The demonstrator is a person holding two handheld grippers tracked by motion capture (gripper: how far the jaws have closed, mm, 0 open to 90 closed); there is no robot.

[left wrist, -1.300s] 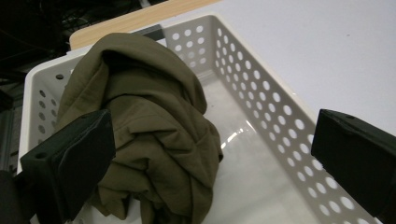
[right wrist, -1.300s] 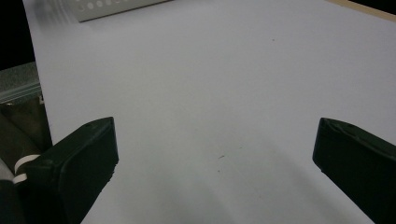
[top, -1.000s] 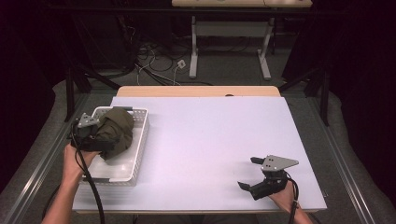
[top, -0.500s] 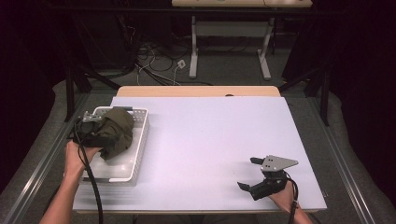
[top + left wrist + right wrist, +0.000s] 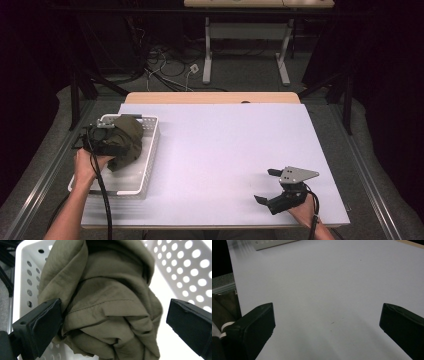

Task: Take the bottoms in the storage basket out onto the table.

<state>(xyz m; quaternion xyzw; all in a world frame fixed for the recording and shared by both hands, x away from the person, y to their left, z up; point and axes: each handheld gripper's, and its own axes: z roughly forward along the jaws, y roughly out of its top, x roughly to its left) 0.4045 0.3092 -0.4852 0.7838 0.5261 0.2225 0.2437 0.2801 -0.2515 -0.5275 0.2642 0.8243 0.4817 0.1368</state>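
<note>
The left hand-held gripper (image 5: 112,315), jaws wide, straddles the olive cloth (image 5: 107,305) hiding the white basket's (image 5: 150,145) floor; the right hand-held gripper (image 5: 267,186) gapes, empty.

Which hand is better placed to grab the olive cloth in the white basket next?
Left. The left tongs are open around the olive cloth inside the white basket, one jaw against the fabric. The right tongs rest open at the table's opposite near corner, over bare surface.
</note>
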